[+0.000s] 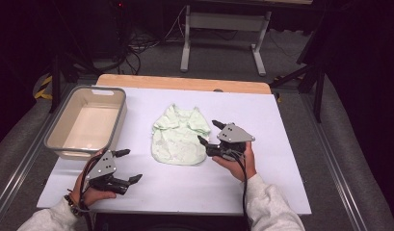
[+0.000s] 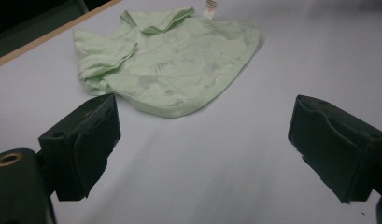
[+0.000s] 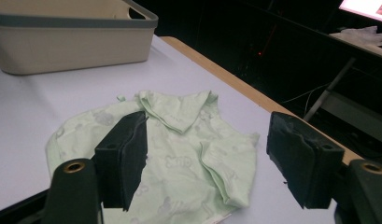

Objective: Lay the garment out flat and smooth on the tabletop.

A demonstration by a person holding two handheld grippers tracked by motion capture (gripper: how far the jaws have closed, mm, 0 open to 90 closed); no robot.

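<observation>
Green shirt [image 1: 179, 137] lies flat-ish at desk center, collar end toward 12 o'clock, sleeves folded in over the body, hem toward 6. White tag [image 2: 209, 6] shows at one edge in left gripper view.

R tongs [image 1: 207, 132] at shirt's 3 o'clock edge, tips over/just beside the fabric; jaws apart, nothing pinched. In right gripper view the shirt sits below and between the jaws, pads not pressing on it. Can't tell if the lower tip touches cloth.

L tongs [image 1: 127, 166] at shirt's 8 o'clock, well apart from it, over bare desk [image 1: 291, 144]; jaws wide apart, empty. Left gripper view: shirt ahead of the jaws, bare sheet between them.

Beige bin w/ grey rim [image 1: 118, 115] at shirt's 9 o'clock, on desk's left side, just beyond L hand [image 1: 91, 192]. R hand [image 1: 240, 163] at shirt's 4 o'clock.
</observation>
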